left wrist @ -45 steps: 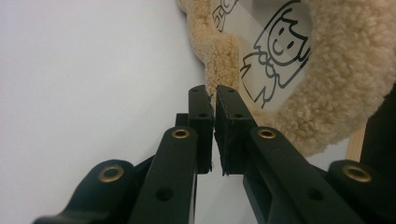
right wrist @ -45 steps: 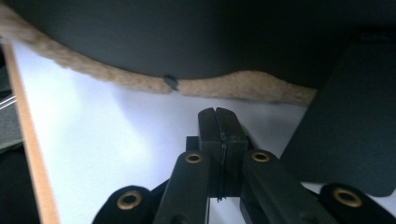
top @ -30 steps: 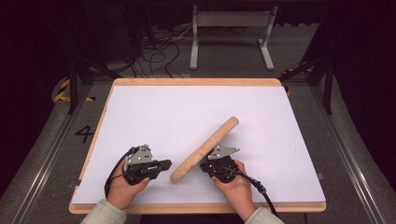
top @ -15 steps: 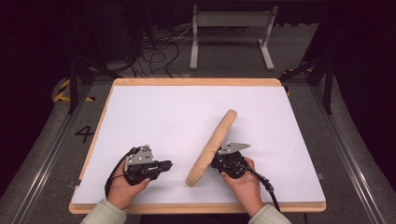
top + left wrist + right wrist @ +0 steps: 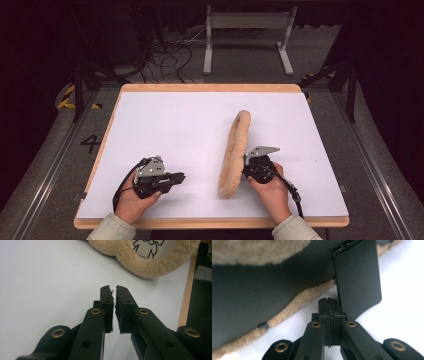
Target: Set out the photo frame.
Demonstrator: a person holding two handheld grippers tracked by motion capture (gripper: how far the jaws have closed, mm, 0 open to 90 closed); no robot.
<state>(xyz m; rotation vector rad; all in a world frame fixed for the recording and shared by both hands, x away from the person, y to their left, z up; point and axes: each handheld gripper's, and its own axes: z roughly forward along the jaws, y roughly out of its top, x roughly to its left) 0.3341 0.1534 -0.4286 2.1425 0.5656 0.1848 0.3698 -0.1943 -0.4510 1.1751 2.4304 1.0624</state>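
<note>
A plush tan picture frame (image 5: 234, 150) stands on its edge on the white table top (image 5: 175, 120), running from front to back. The left gripper view shows its furry rim (image 5: 150, 265) around a white picture with a black drawing. My right gripper (image 5: 245, 171) is at the frame's right side, near its front end. It is shut, and its tips (image 5: 329, 299) sit right at the black back (image 5: 262, 295), beside the black stand flap (image 5: 359, 277). Nothing shows between the jaws. My left gripper (image 5: 180, 176) rests on the table left of the frame. It (image 5: 113, 288) is shut to a thin slit and holds nothing.
The table top has a wooden border (image 5: 210, 87). Behind it a white metal stand (image 5: 247, 30) and loose cables (image 5: 165, 55) lie on the dark floor. A painted 4 (image 5: 90, 143) marks the floor at the left.
The frame has swung from a diagonal to nearly front-to-back, its near end moving right. My right gripper moved right with it. The left gripper has stayed put.
</note>
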